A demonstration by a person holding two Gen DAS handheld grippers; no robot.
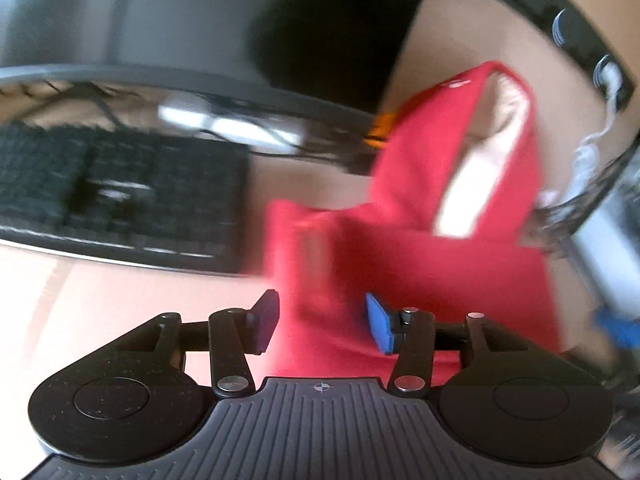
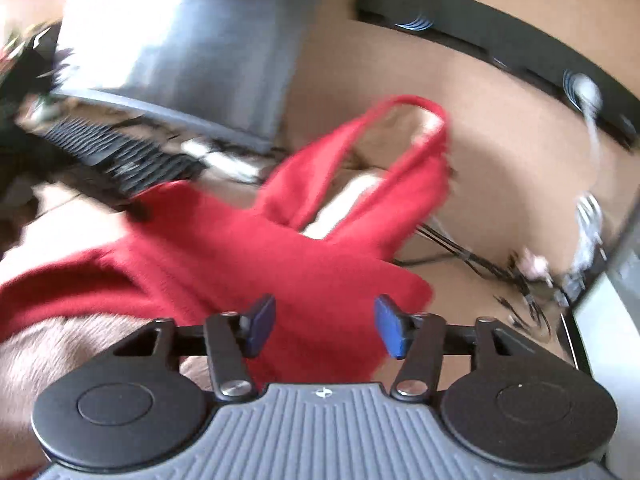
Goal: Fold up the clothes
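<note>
Desk (image 1: 120, 288): pale pinkish-tan top, carrying everything else; bare patch in front of the keyboard.
Wall (image 2: 500, 152): tan, behind the desk, with a black power strip (image 2: 480, 40) mounted along it and a white plug (image 2: 586, 90) seated in one socket.
Monitor (image 2: 180, 52): dark screen catching a bright glare, standing at the back left of the desk.
Red garment (image 2: 248, 256): spread on the desk right of the keyboard, straps looped up toward the wall, pale lining showing inside the loop; blurred in both views.
Keyboard (image 1: 120, 196): black, lying in front of the monitor, just left of the garment.
Cables (image 2: 480, 264): dark tangle on the desk at the far right, near the wall.
Left gripper (image 1: 320, 320): jaws parted over the near edge of the red garment (image 1: 420, 264), cloth seen in the gap below, pads not pressing on it.
Right gripper (image 2: 325, 326): jaws parted, red cloth visible beneath and between them, no pinch on it.
Pads: blue facing on the right-hand finger (image 1: 380, 328) of each gripper, darker on the other.
</note>
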